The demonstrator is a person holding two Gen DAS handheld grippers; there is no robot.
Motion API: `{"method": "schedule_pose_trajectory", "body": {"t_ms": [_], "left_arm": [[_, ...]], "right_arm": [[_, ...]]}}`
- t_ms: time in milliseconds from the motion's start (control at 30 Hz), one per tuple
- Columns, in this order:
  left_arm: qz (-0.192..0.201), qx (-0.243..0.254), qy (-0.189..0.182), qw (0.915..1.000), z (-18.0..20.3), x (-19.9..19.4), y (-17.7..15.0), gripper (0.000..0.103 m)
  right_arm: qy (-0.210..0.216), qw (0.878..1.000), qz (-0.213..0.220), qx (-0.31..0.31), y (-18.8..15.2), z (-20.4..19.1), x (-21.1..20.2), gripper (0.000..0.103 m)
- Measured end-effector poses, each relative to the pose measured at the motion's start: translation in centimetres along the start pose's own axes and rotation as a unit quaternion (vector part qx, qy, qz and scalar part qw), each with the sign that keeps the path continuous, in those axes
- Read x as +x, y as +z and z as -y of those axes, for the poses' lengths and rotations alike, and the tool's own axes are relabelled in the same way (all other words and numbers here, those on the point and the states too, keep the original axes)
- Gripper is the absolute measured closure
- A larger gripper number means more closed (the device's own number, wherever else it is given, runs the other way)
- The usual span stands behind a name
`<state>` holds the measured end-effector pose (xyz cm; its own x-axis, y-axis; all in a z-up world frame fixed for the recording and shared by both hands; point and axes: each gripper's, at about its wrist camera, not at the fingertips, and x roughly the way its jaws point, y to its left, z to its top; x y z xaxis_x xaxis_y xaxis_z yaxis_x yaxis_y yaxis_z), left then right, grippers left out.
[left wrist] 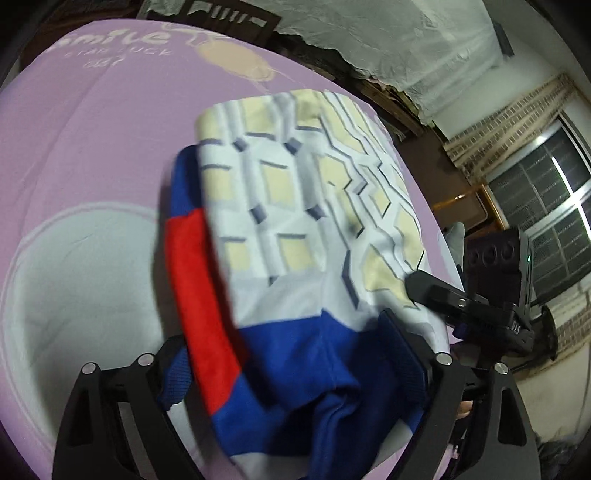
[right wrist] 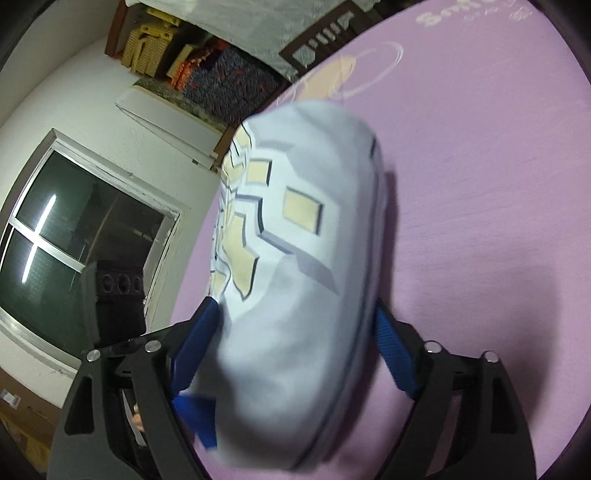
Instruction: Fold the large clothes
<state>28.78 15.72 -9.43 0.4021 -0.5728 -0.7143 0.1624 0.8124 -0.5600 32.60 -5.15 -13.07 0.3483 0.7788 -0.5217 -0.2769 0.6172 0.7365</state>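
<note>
A folded garment point(left wrist: 295, 192), white with cream squares and blue and red bands, lies on a lilac bed sheet point(left wrist: 92, 129). In the left wrist view, my left gripper point(left wrist: 290, 362) stands open, and the garment's blue hem bunches loosely between its blue-padded fingers point(left wrist: 402, 347). In the right wrist view, my right gripper point(right wrist: 295, 350) is open as well, with the garment's rounded white fold point(right wrist: 303, 258) lying between its fingers point(right wrist: 395, 354). The black body of the right gripper point(left wrist: 480, 314) shows at the garment's right edge in the left wrist view.
The sheet carries a grey circle print point(left wrist: 74, 277) and pale lettering point(left wrist: 122, 40). A dark headboard point(left wrist: 214, 18) stands at the far end. Beyond the bed's side are a window point(right wrist: 74, 229), a black speaker box point(right wrist: 118, 295) and stacked textiles point(right wrist: 221, 81).
</note>
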Motion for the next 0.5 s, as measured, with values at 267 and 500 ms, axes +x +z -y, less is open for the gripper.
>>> {"method": "schedule_pose_trajectory", "body": {"t_ms": [267, 500], "left_arm": [[0.011, -0.006, -0.026, 0.9996, -0.2, 0.6, 0.3, 0.028], [0.062, -0.016, -0.059, 0.9962, 0.7, -3.0, -0.4, 0.029]], "right_arm": [[-0.007, 0.999, 0.021, -0.050, 0.1, -1.1, 2.0, 0.038], [0.065, 0.996, 0.033, -0.049, -0.2, -2.5, 0.1, 0.052]]}}
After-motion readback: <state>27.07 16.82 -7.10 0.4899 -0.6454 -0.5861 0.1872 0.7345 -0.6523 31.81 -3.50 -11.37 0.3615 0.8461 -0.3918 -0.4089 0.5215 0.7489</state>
